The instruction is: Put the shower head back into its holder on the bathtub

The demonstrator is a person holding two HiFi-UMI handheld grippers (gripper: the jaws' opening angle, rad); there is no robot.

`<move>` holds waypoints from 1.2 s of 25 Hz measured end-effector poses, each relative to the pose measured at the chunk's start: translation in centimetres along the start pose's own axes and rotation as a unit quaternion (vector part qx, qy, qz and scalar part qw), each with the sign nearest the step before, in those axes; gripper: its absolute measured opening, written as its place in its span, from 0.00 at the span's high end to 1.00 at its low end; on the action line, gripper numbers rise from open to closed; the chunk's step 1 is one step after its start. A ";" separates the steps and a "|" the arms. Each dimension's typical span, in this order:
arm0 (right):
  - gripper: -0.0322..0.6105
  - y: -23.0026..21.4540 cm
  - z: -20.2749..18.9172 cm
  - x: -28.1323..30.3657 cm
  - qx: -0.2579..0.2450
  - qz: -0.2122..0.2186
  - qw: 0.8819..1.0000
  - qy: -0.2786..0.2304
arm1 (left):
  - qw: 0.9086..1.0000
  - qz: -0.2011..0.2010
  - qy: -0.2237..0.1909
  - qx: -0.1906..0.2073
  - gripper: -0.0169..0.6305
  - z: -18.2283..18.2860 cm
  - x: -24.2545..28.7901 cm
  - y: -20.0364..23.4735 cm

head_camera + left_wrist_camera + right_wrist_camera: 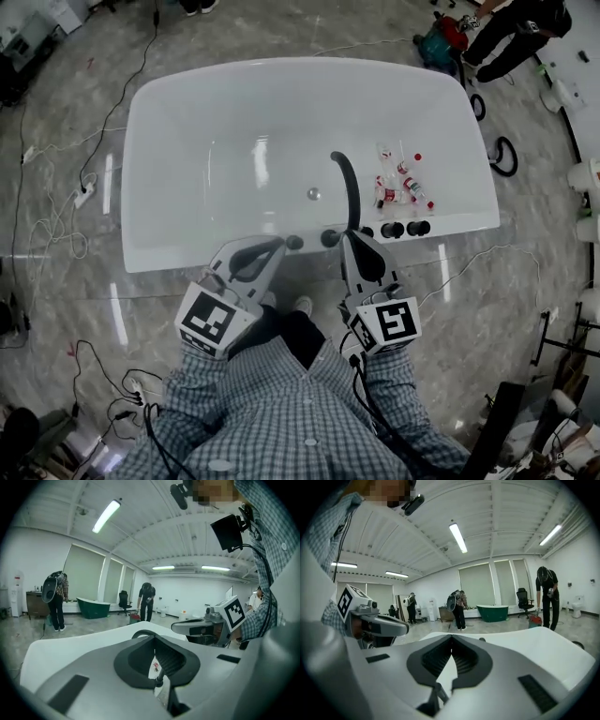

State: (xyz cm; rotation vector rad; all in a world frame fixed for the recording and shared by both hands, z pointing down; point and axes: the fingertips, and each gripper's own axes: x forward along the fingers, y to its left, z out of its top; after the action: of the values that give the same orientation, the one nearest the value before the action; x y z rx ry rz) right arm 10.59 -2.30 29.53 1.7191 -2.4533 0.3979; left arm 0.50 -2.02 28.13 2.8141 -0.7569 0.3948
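A white bathtub (pixel 187 122) lies below me. A black curved spout (pixel 348 187) arcs from its near rim over the basin. I cannot tell whether this is the shower head. A row of black knobs (pixel 393 229) sits on that rim. My left gripper (pixel 279 244) is shut and empty, with its tip by the leftmost knob (pixel 294 242). My right gripper (pixel 354 234) is also shut and empty, with its tip at the spout's base. In the left gripper view the jaws (pixel 146 633) meet. The right gripper view shows the same (pixel 451 637).
Several small bottles (pixel 398 183) lie inside the tub at the right, and the drain (pixel 313 194) is at the middle. Cables (pixel 56 234) trail over the glossy floor on the left. People stand at the back right (pixel 516 33). A green tub (pixel 493 612) stands far off.
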 end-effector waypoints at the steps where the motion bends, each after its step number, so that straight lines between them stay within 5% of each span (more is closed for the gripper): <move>1: 0.92 0.1 1.2 -0.5 0.001 0.000 1.000 -0.013 | 1.000 0.001 -0.007 0.003 0.96 0.8 -0.4 -0.3; 13: 0.92 1.8 7.1 -3.5 -0.029 0.013 0.998 -0.048 | 0.998 -0.006 -0.054 0.023 0.96 6.8 -3.6 -2.8; 24: 0.92 3.8 10.3 -2.9 -0.039 0.038 0.996 -0.075 | 0.996 0.003 -0.073 0.045 0.96 9.0 -4.5 -2.6; 30: 0.92 4.3 10.6 -2.5 -0.049 0.041 0.995 -0.077 | 0.996 0.020 -0.082 0.025 0.96 9.9 -5.2 -1.6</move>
State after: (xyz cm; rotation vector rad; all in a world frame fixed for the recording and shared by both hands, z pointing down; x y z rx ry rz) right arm 7.96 -1.65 18.09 1.6731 -2.6082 0.1535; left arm -1.00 -0.88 17.01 2.9099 -0.8486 0.1917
